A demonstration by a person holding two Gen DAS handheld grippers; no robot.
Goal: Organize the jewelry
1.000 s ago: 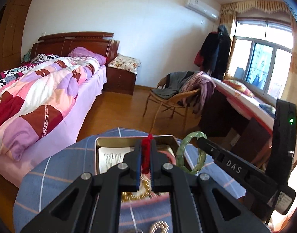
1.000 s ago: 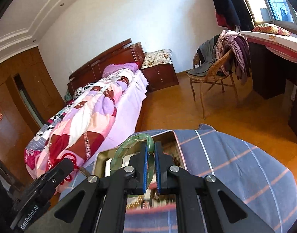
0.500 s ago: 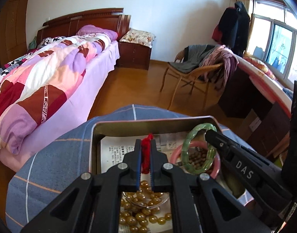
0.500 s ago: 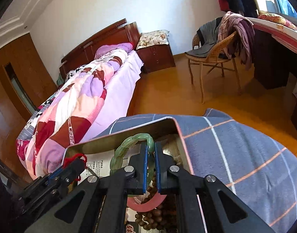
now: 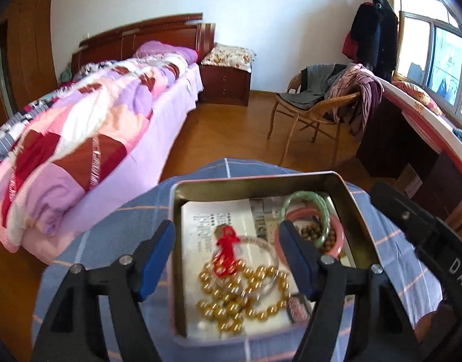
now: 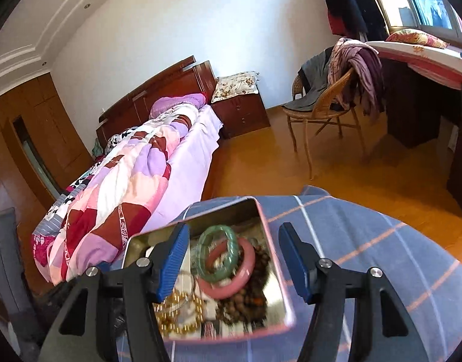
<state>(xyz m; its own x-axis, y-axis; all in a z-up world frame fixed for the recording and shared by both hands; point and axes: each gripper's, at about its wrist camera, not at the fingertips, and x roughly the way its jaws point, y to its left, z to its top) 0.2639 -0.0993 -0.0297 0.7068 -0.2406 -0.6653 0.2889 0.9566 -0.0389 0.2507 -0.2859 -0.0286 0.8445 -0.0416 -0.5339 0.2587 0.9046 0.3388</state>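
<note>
An open metal tin sits on the blue plaid cloth. In it lie a green bangle, a pink bangle, brown beads, gold beads, a clear bangle and a red knotted cord. My left gripper is open and empty above the red cord. My right gripper is open and empty above the green bangle; its arm shows at the right of the left wrist view.
The tin stands on a small round table covered in blue plaid cloth. Beyond it are a bed with a patchwork quilt, a wicker chair draped with clothes and a dark desk by the window.
Both grippers have opened. The left one let go of the red cord and the right one let go of the green bangle; both pieces now lie in the tin.
</note>
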